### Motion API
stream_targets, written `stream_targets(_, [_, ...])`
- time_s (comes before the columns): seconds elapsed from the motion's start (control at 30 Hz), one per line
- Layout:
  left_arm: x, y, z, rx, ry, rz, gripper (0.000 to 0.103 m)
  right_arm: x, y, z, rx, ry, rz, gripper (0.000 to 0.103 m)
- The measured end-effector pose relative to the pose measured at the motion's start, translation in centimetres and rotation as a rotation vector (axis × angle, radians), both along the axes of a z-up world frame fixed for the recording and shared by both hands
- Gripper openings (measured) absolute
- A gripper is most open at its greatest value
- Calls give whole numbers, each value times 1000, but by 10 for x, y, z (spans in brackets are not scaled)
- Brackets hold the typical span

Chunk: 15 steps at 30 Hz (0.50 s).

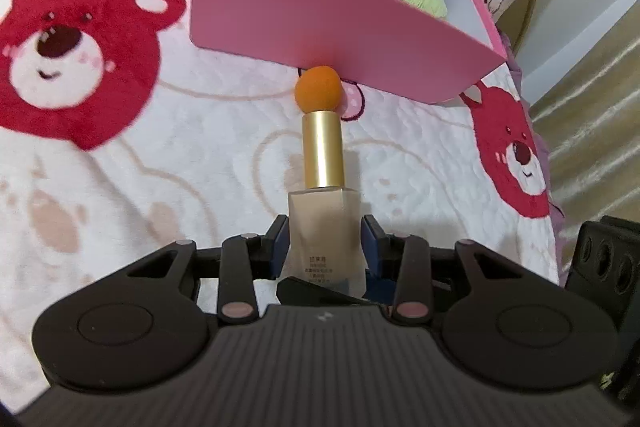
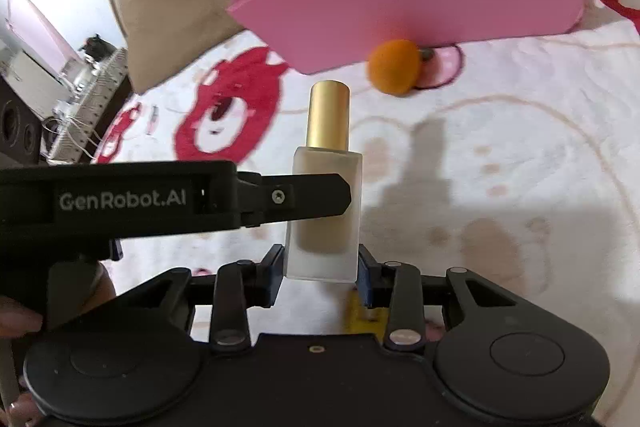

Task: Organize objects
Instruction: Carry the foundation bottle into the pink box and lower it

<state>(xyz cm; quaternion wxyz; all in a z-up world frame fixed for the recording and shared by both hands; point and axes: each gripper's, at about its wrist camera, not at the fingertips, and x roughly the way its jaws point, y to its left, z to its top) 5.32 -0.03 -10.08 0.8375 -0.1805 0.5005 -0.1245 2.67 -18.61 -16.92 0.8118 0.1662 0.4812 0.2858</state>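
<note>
Frosted glass bottle [image 1: 326,239] with beige liquid, square-shouldered body, brushed gold cylindrical cap [image 1: 323,149]; small printed text low on one face. Long axis runs up the frame, cap uppermost, toward the pink box [image 1: 320,15].

Left gripper [image 1: 325,247]: jaws narrow, blue pads clamped on the bottle's body, centre of the left wrist view. Right gripper [image 2: 322,267]: jaws likewise closed on the bottle's [image 2: 323,223] lower sides, centre of the right wrist view.

Orange felt-like ball [image 1: 318,87] lies just beyond the cap, against the box's smooth card wall. Fleecy bear-print blanket [image 1: 120,167] beneath.
</note>
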Motion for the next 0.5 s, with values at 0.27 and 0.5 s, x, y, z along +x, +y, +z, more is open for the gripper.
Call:
stream_targets(0.27, [11,16,78,15,-32,-52,37,-7,21,73,-2,-127,-68,42])
stream_targets(0.5, [37,22,150,69,-73,-91,37,23,35,136,4,-186,-53,42])
